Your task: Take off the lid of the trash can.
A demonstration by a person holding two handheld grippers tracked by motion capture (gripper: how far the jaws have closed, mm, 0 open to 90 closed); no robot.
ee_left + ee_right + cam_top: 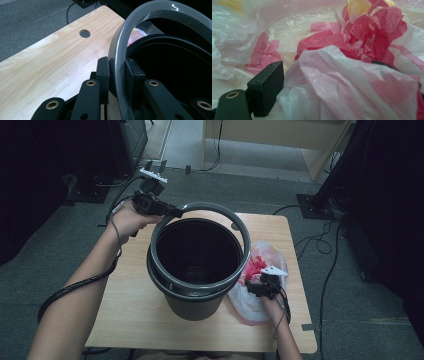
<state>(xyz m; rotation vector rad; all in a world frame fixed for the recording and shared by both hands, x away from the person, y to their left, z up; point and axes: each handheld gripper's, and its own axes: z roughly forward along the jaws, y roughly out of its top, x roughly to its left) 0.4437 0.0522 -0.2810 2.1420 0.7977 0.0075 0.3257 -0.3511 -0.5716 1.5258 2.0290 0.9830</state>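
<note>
Left gripper view shows the left gripper (pixel 117 75) pinching the bin's grey ring (pixel 120 50), lifted; the right gripper (pixel 317 82), jaws spread around the plastic bag (pixel 352 82), probably must close next.

— What can't you make out?
— In the right gripper view the plastic bag (pixel 352 82) drapes over one jaw of the right tongs (pixel 317 82), so their grip is unclear.
— Anything else?
— The bin (pixel 196 270) hides the bag's near-left part, and the table (pixel 135 310) runs off the bottom edge.
</note>
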